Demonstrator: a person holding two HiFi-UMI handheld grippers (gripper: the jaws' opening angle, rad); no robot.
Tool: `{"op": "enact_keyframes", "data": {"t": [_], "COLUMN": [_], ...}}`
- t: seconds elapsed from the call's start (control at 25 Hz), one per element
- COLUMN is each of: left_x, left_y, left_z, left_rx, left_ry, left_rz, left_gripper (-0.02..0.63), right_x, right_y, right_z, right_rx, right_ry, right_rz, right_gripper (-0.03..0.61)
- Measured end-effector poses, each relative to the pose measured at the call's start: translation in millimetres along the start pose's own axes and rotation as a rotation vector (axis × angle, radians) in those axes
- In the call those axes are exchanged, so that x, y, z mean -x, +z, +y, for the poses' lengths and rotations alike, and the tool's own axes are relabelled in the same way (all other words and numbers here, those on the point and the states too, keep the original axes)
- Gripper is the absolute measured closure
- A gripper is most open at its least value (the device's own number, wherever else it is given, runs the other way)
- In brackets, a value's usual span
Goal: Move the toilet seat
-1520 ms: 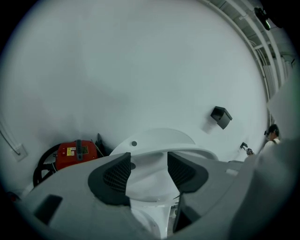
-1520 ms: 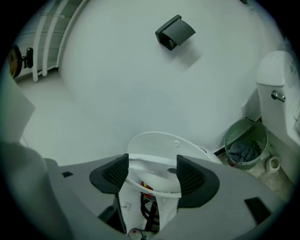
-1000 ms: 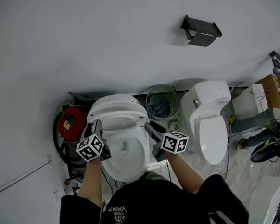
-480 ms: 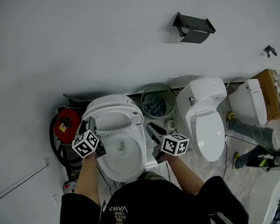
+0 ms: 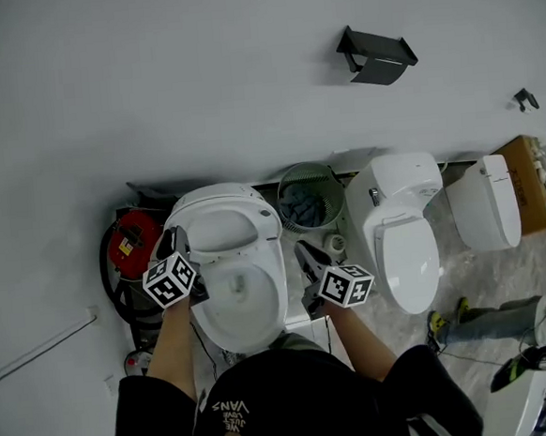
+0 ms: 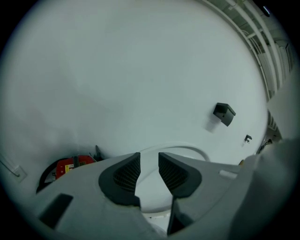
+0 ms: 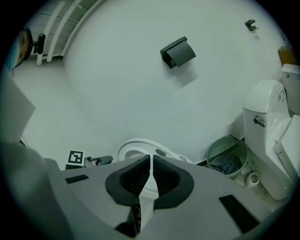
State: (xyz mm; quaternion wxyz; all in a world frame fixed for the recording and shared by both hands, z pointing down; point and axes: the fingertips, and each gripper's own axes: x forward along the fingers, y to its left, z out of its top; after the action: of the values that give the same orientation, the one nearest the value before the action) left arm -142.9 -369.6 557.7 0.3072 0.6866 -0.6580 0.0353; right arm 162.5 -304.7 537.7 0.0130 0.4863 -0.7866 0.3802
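A white toilet [image 5: 244, 304] stands against the wall, its seat and lid [image 5: 224, 214] tipped up at the back. My left gripper [image 5: 173, 239] hovers at the bowl's left side. Its jaws are closing with a narrow gap and nothing between them. In the left gripper view [image 6: 149, 161] the seat's white arc [image 6: 190, 151] lies beyond the fingertips. My right gripper [image 5: 305, 250] hangs just right of the bowl, apart from it, and is shut on nothing. In the right gripper view [image 7: 151, 164] the raised seat [image 7: 136, 146] shows past its tips.
A green waste basket [image 5: 314, 198] with blue cloth stands between this toilet and a second white toilet [image 5: 406, 239]. A third white fixture [image 5: 484, 205] and a cardboard box [image 5: 532, 181] are further right. A red device [image 5: 129, 244] sits at the left. A person's legs [image 5: 493, 319] are at lower right.
Both grippers' jaws have narrowed, and the right pair now meets. The right gripper drifted slightly right. The person at the right moved down the frame, uncovering the third fixture.
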Motion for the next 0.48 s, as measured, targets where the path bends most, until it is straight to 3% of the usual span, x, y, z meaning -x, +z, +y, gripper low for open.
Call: {"op": "enact_keyframes", "data": {"t": [0.24,0.36,0.48], "left_x": [33.1,51.1,70.5], "left_y": [11.4,15.1,15.7], "left_z": [-1.5,-2.1,-4.8], "left_rx": [-0.031,-0.064,-0.087], "left_ry": [-0.026,-0.042,-0.07], "left_rz": [-0.047,-0.06,-0.066], "left_gripper": [0.542,0.608,0.611], "right_x": [11.6,18.0,26.0], "right_y": [0.4,-3.8,-11.4], "right_z": [12.8,25.2,40.1], "right_rx": [0.056,0.084,0.104], "right_ry": [-0.042,-0.051,-0.045], "right_rz": [-0.038,-0.049,-0.06], "right_gripper": [0.577,0.578,0.578]}}
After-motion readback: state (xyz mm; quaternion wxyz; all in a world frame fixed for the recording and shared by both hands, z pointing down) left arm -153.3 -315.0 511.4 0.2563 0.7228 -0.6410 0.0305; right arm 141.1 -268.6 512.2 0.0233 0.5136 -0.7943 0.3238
